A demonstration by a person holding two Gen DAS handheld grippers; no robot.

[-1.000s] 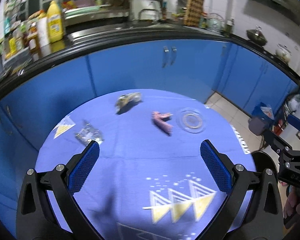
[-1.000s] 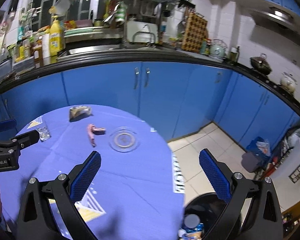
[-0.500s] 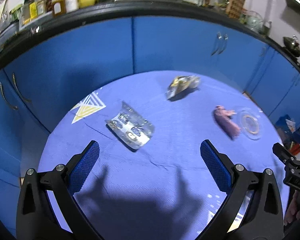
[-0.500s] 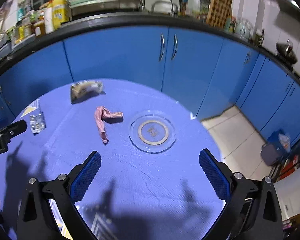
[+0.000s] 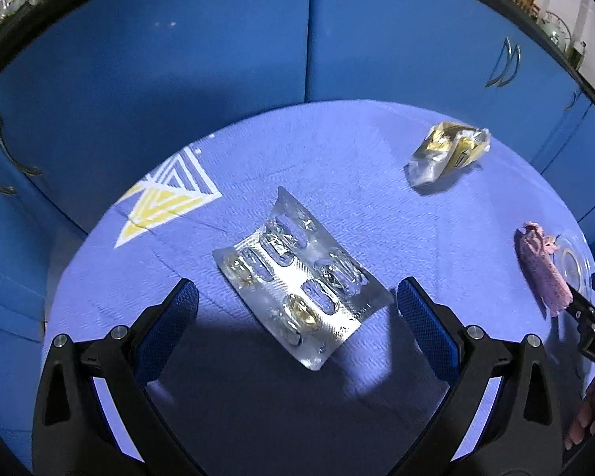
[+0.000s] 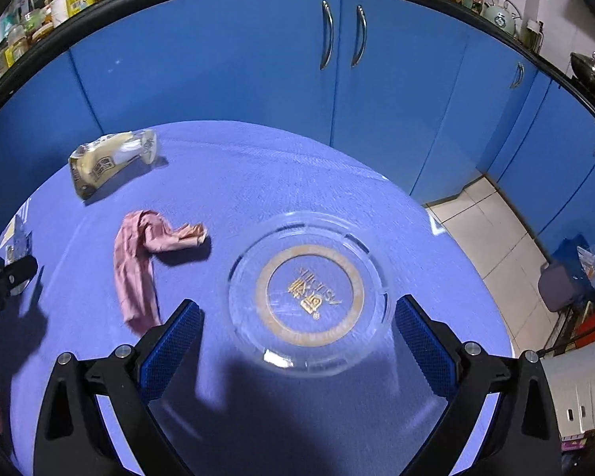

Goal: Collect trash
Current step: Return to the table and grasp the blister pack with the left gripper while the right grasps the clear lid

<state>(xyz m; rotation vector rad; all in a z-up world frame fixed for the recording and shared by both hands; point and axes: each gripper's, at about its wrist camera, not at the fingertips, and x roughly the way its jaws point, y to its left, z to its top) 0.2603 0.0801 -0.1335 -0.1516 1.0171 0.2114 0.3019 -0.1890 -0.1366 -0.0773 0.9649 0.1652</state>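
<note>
A silver pill blister pack [image 5: 301, 281] lies flat on the blue round table [image 5: 337, 166], right between the blue pads of my open left gripper [image 5: 295, 317]. A crumpled gold and silver wrapper [image 5: 448, 152] lies at the far right, seen too as the wrapper [image 6: 111, 162] in the right wrist view. A pink crumpled strip [image 6: 142, 265] lies left of a clear glass ashtray [image 6: 311, 291]. My right gripper [image 6: 297, 329] is open, its pads on either side of the ashtray's near rim.
Blue cabinet doors [image 6: 258, 63] curve behind the table. Tiled floor [image 6: 496, 238] with bags and boxes lies to the right. The other gripper's tip [image 6: 4, 281] shows at the left edge, and a hand [image 5: 587, 416] at lower right.
Both grippers have dropped lower and moved in toward the table. The blister pack now sits between the left pads, and the ashtray between the right pads. Nothing was taken hold of.
</note>
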